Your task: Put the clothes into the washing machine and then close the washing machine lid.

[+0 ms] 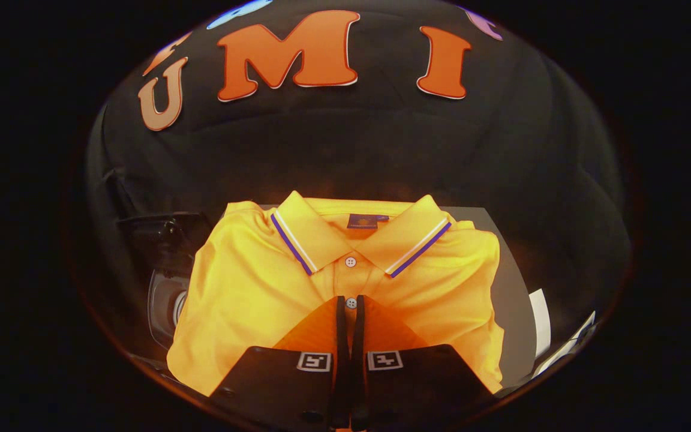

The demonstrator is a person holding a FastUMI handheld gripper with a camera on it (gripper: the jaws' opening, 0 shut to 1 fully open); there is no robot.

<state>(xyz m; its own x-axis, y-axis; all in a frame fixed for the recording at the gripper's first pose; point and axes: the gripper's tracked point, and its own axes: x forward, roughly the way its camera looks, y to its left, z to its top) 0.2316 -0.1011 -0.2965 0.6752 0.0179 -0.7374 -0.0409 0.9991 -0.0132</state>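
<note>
A folded yellow polo shirt (pixel 249 300) with a blue-and-white striped collar lies flat on a grey surface (pixel 510 300), collar away from me. My gripper (pixel 350 300) is shut, its fingers side by side with only a thin slit between them. Their tips sit over the shirt's button placket, just below the collar, and I see no cloth pinched between them. Left of the shirt stands a dark machine (pixel 165 237) with a round glassy part (pixel 164 306) low on its side, partly hidden by the shirt's shoulder.
White sheets (pixel 540 327) lie at the grey surface's right edge. The black cloth wall rises close behind the shirt and wraps round both sides.
</note>
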